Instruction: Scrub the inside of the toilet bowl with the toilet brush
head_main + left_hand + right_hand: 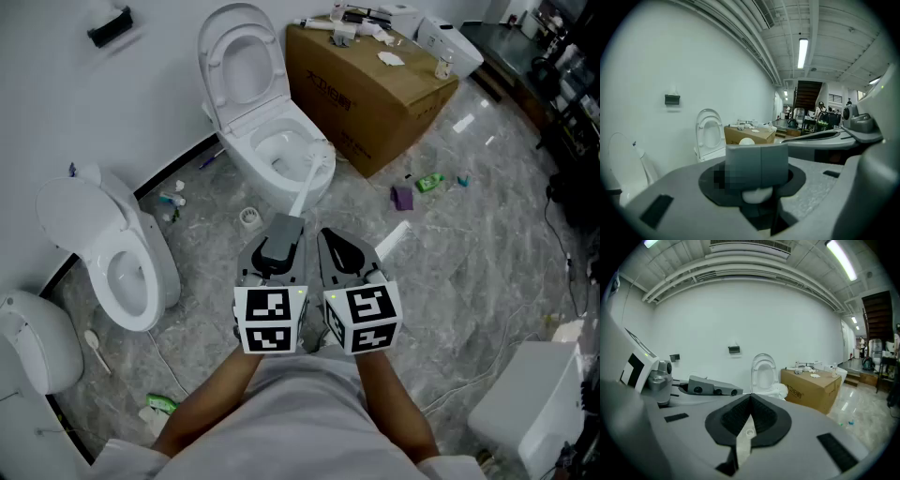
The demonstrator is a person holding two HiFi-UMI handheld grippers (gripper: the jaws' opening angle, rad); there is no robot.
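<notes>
A white toilet stands against the wall with its lid up; it also shows in the left gripper view and the right gripper view. The toilet brush leans from the bowl's right rim down toward me, its white shaft ending in a grey handle. My left gripper is shut on that grey handle. My right gripper sits just to the right of it, jaws shut together with nothing held. The brush head rests at the bowl's rim.
A second open toilet stands at the left, a third at the lower left. A cardboard box is right of the toilet. A tape roll, a green bottle and small litter lie on the floor. A white tank is lower right.
</notes>
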